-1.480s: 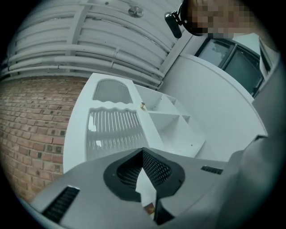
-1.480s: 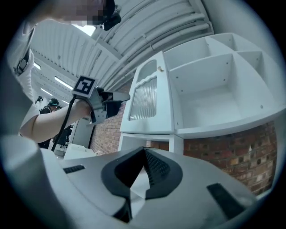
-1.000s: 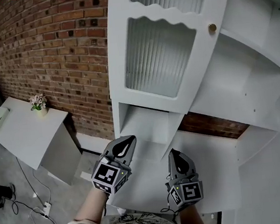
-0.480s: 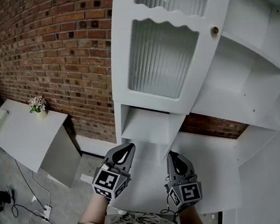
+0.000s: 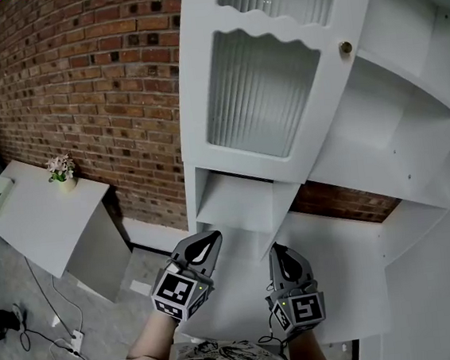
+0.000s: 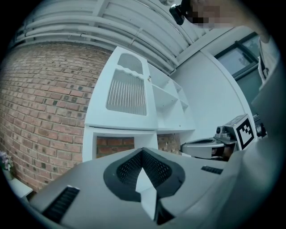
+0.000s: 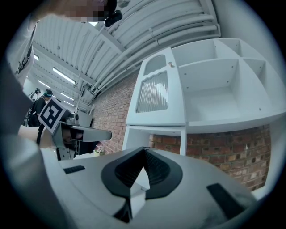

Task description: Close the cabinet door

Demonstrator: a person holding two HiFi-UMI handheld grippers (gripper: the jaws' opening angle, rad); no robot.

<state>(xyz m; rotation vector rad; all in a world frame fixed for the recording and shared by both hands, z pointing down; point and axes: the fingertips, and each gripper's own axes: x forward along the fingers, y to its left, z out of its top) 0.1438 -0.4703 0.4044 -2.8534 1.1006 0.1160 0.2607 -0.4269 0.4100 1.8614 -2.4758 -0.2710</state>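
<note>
The white cabinet's door point(image 5: 260, 92), with ribbed glass panes and a small brass knob point(image 5: 345, 47), stands swung open, and the bare white shelves point(image 5: 399, 125) to its right are exposed. Both grippers hover low in front of the cabinet, well below the door and touching nothing. My left gripper point(image 5: 208, 240) is shut and empty, pointing towards the open niche under the door. My right gripper point(image 5: 278, 250) is beside it, jaws together, also empty. The door point(image 6: 127, 91) shows ahead in the left gripper view, and the door point(image 7: 154, 91) shows up and left in the right gripper view.
A white counter surface point(image 5: 339, 275) lies under the grippers. A brick wall point(image 5: 79, 86) runs behind and to the left. A low white table point(image 5: 37, 219) with a small flower pot point(image 5: 62, 166) stands at left. Cables and a power strip point(image 5: 74, 336) lie on the floor.
The view has shifted a little. Both grippers stay low in front of the cabinet with jaws together, and the door stands as before.
</note>
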